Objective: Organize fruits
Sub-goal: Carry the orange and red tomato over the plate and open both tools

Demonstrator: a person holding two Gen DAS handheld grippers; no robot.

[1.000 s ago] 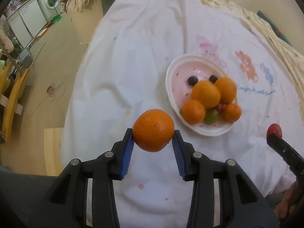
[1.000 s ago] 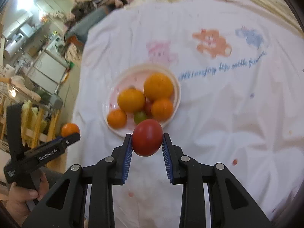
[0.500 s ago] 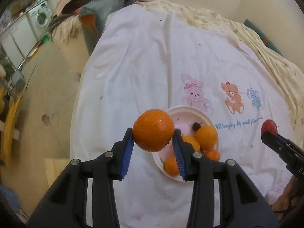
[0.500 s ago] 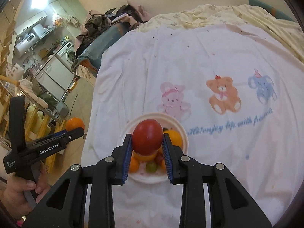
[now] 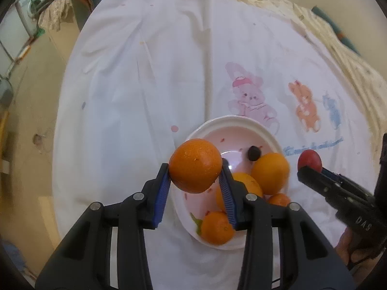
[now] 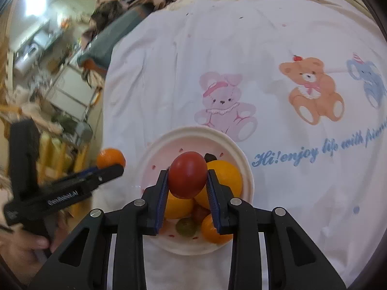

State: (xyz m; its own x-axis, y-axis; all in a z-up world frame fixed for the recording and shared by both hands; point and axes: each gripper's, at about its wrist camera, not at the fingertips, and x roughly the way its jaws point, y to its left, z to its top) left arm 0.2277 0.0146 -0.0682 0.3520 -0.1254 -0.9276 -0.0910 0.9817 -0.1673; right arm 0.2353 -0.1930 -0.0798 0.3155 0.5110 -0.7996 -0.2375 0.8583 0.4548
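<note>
My left gripper (image 5: 195, 174) is shut on an orange (image 5: 195, 165), held above the near left rim of a white plate (image 5: 263, 130). My right gripper (image 6: 187, 180) is shut on a red tomato (image 6: 188, 174) above the same plate (image 6: 193, 131). The plate holds several oranges (image 5: 270, 172), a small dark fruit (image 5: 254, 152) and, in the right wrist view, a green fruit (image 6: 185, 226). From the left wrist camera the right gripper (image 5: 312, 168) with its tomato (image 5: 309, 160) shows at the right. In the right wrist view the left gripper (image 6: 113, 168) and its orange (image 6: 110, 157) appear at the left.
The plate sits on a white cloth (image 5: 145, 84) printed with a pink rabbit (image 6: 223, 105), a bear (image 6: 312, 89) and blue lettering (image 6: 314, 152). The floor (image 5: 26, 111) drops off left of the cloth. A cluttered kitchen area (image 6: 48, 60) lies beyond. A hand (image 6: 26, 244) grips the left tool.
Both grippers have moved across the cloth toward the plate with their fruit. The plate has shifted down and nearer in both views; each fruit now hangs over it.
</note>
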